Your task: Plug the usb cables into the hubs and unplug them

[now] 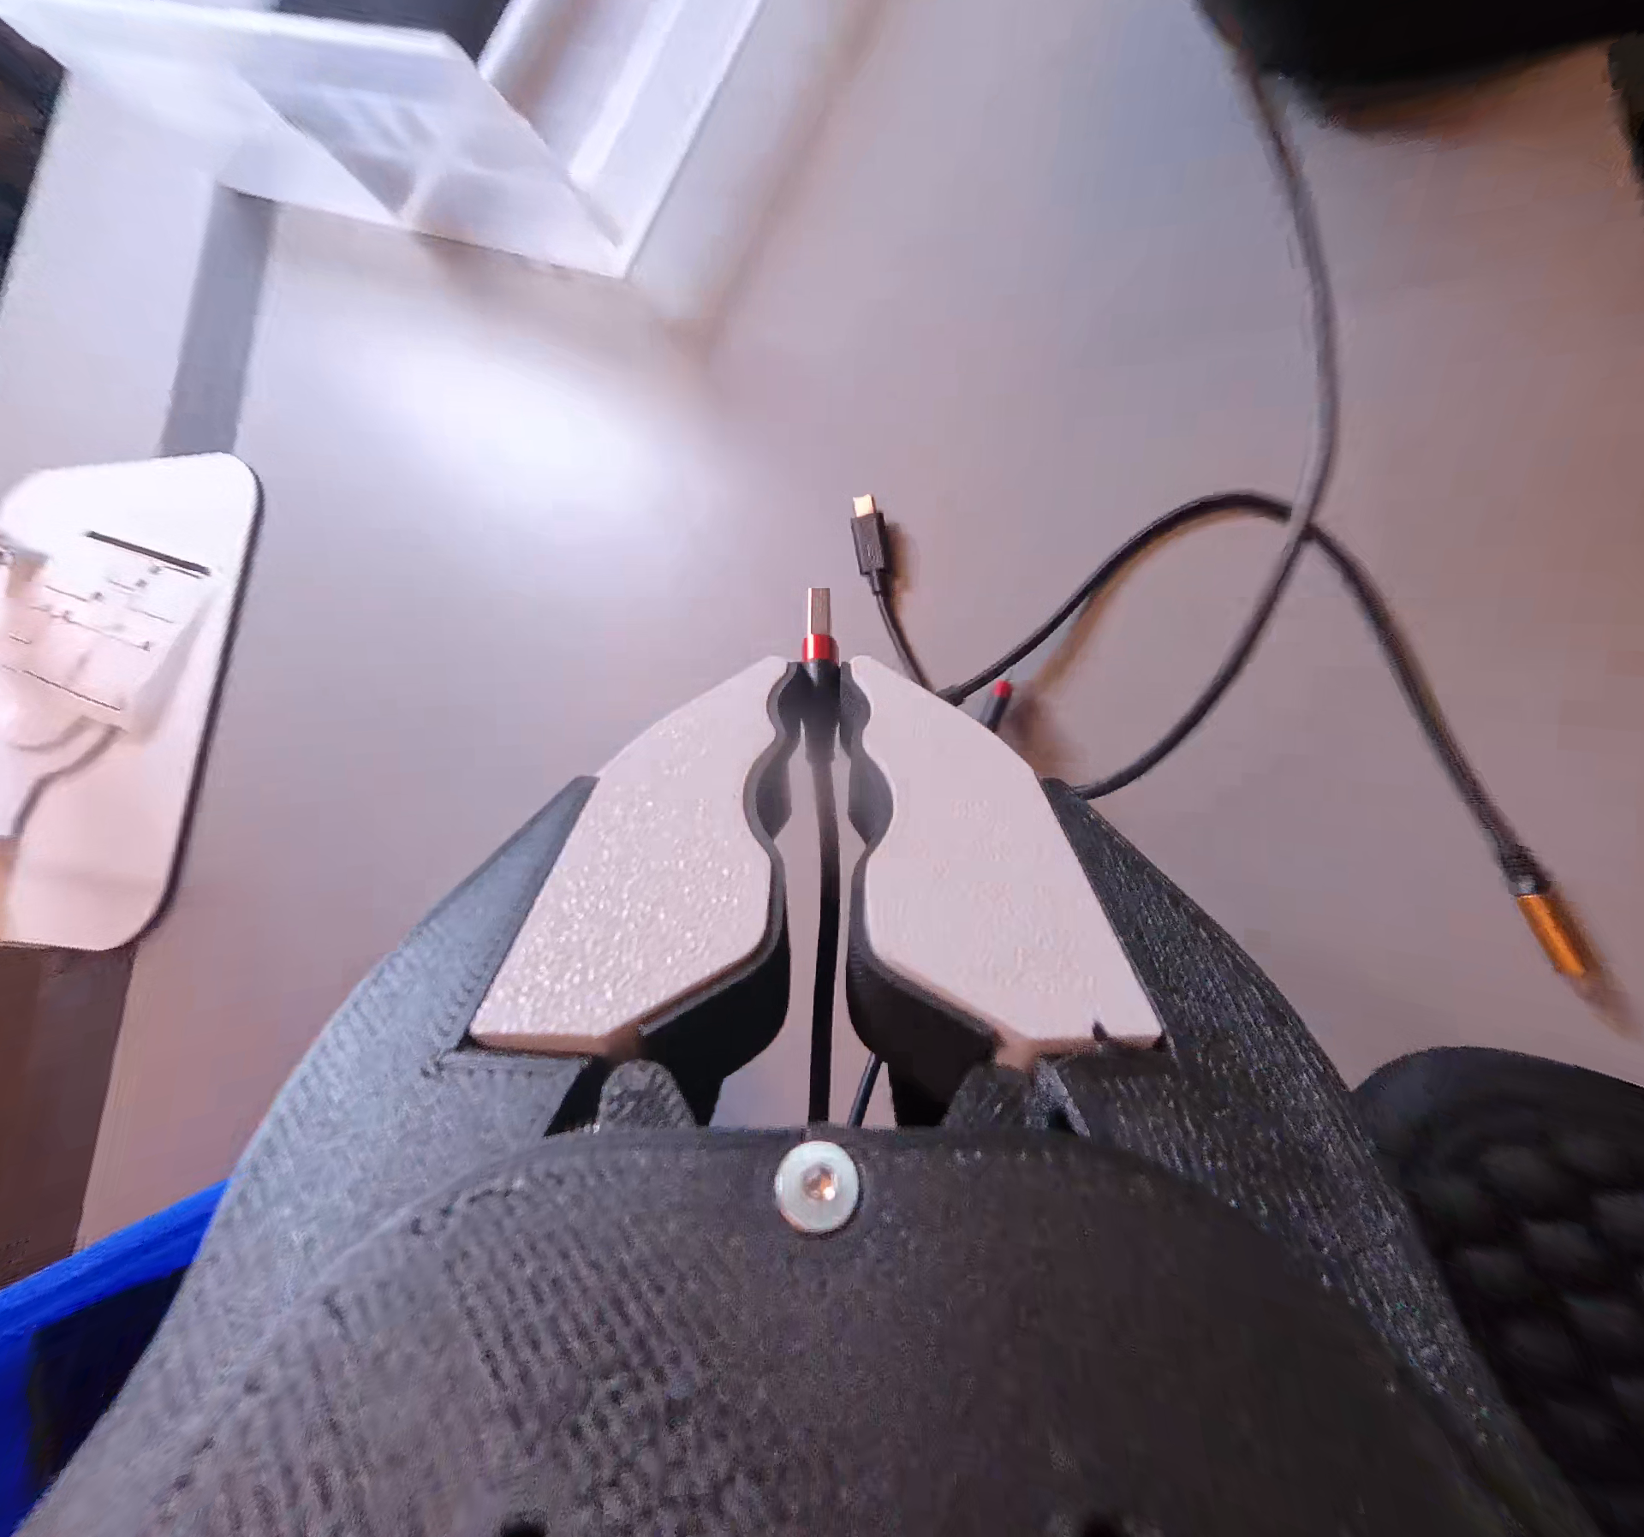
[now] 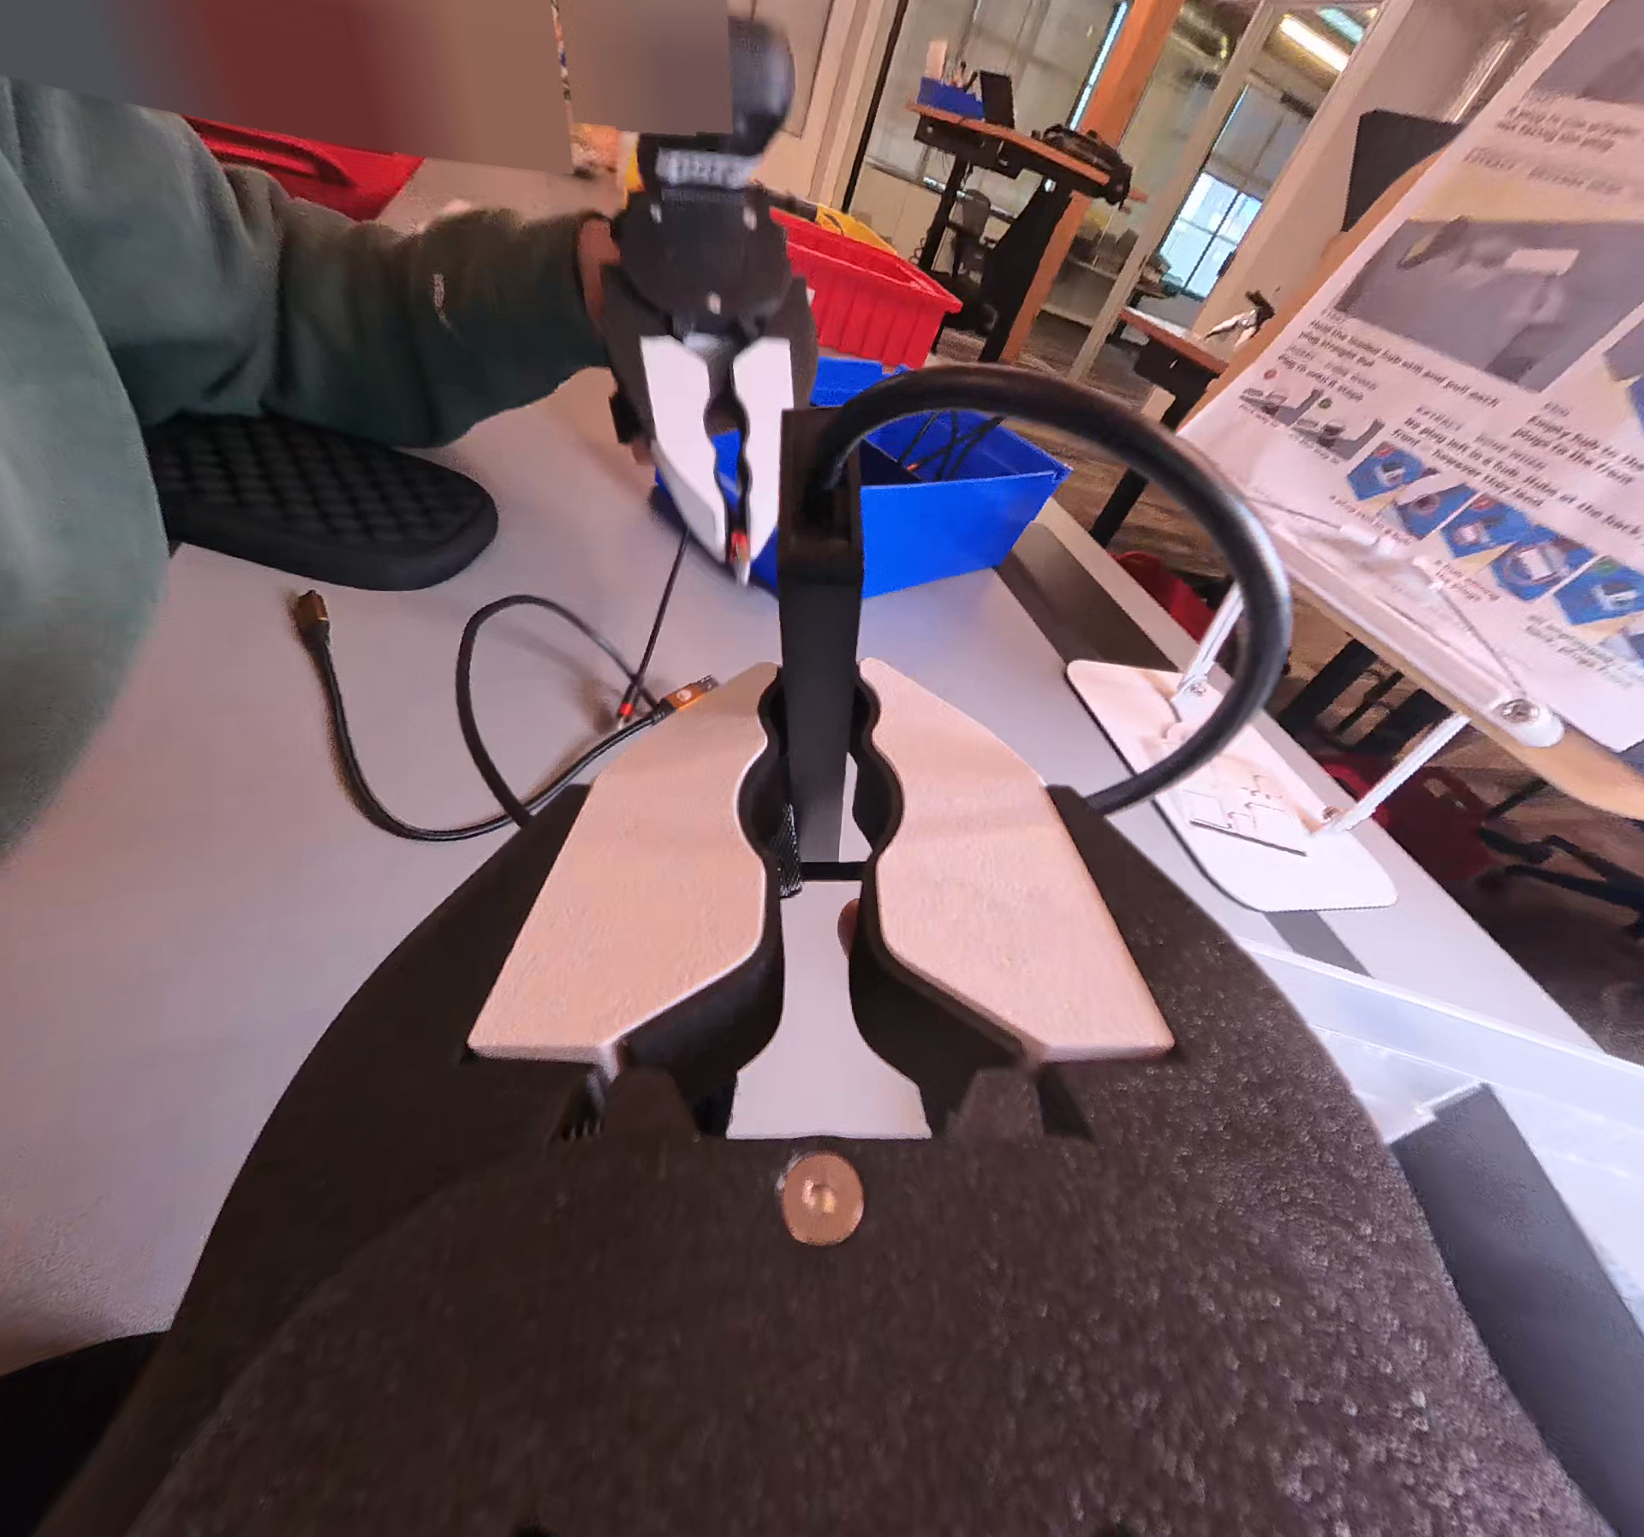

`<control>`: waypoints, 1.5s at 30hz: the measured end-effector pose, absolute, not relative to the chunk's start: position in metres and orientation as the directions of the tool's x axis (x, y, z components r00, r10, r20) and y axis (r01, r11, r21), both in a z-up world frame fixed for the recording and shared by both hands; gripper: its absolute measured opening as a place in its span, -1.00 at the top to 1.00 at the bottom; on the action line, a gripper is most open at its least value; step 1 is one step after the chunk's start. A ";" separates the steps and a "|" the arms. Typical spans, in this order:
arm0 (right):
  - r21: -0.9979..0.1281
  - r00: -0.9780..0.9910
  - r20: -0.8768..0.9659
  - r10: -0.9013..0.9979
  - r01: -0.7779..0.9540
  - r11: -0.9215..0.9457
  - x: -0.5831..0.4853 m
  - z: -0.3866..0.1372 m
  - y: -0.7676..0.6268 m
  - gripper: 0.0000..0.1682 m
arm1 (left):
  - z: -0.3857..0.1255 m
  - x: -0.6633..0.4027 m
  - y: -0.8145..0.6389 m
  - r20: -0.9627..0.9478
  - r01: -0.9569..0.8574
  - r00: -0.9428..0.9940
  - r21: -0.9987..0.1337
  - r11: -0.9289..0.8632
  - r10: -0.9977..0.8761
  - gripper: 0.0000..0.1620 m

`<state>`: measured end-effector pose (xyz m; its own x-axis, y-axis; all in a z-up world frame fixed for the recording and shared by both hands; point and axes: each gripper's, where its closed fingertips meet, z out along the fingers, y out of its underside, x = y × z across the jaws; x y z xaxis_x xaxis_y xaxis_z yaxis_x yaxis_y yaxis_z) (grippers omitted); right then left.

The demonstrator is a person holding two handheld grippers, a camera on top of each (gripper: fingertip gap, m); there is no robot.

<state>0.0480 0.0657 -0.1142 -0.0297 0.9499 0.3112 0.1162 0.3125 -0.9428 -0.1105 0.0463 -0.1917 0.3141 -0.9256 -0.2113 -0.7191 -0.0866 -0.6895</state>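
Note:
My left gripper [image 1: 819, 665] is shut on a USB-A plug with a red collar [image 1: 817, 624], held above the grey table; its thin black cable runs back between the fingers. It also shows in the right wrist view [image 2: 740, 556], tips pointing down beside the hub. My right gripper [image 2: 817, 680] is shut on a black USB hub [image 2: 818, 569], held upright, its thick black cable [image 2: 1228, 533] arching to the right. On the table lie a small black plug [image 1: 866, 535], an orange-collared plug [image 1: 1550, 934] and loose black cables [image 2: 498, 676].
A blue bin [image 2: 943, 507] and a red bin [image 2: 854, 284] stand behind the hub. A black wrist rest [image 2: 311, 507] lies at left under a green sleeve [image 2: 267, 284]. An instruction board on a white stand [image 2: 1245, 818] is at right. A clear acrylic box [image 1: 427, 98] shows in the left view. Tip to tip, the grippers are about 20 centimetres apart.

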 end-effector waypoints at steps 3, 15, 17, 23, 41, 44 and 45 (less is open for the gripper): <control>-0.957 -0.039 0.290 0.956 0.007 0.290 0.060 -0.093 0.058 0.86 | -0.220 -0.121 0.060 -0.231 -0.784 0.330 -0.607 -0.130 -0.915 0.90; -0.894 -0.187 0.278 0.942 -0.410 0.182 0.116 0.021 0.017 0.86 | -0.218 -0.140 0.120 -0.192 -0.544 0.646 -0.795 -0.269 -0.739 0.90; -0.881 -0.200 0.285 0.938 -0.439 0.174 0.117 0.038 0.014 0.86 | -0.220 -0.140 0.122 -0.186 -0.529 0.660 -0.803 -0.274 -0.728 0.90; -0.887 -0.158 0.301 0.940 -0.408 0.215 0.096 0.076 0.026 0.86 | -0.197 -0.108 0.098 -0.284 -0.585 0.537 -0.804 -0.107 -0.795 0.54; -0.868 0.099 0.237 0.966 -0.426 0.256 0.108 0.093 0.066 0.86 | -0.180 -0.016 0.004 -0.232 -0.553 0.134 -0.824 0.122 -0.963 0.96; -0.917 0.144 0.271 0.952 -0.262 0.300 0.112 0.061 0.072 0.86 | -0.125 -0.038 0.017 -0.219 -0.394 0.262 -0.913 0.103 -0.940 0.96; -0.935 0.158 0.292 0.943 -0.161 0.316 0.108 0.040 0.075 0.86 | -0.108 -0.046 0.018 -0.228 -0.344 0.293 -0.931 0.119 -0.928 0.96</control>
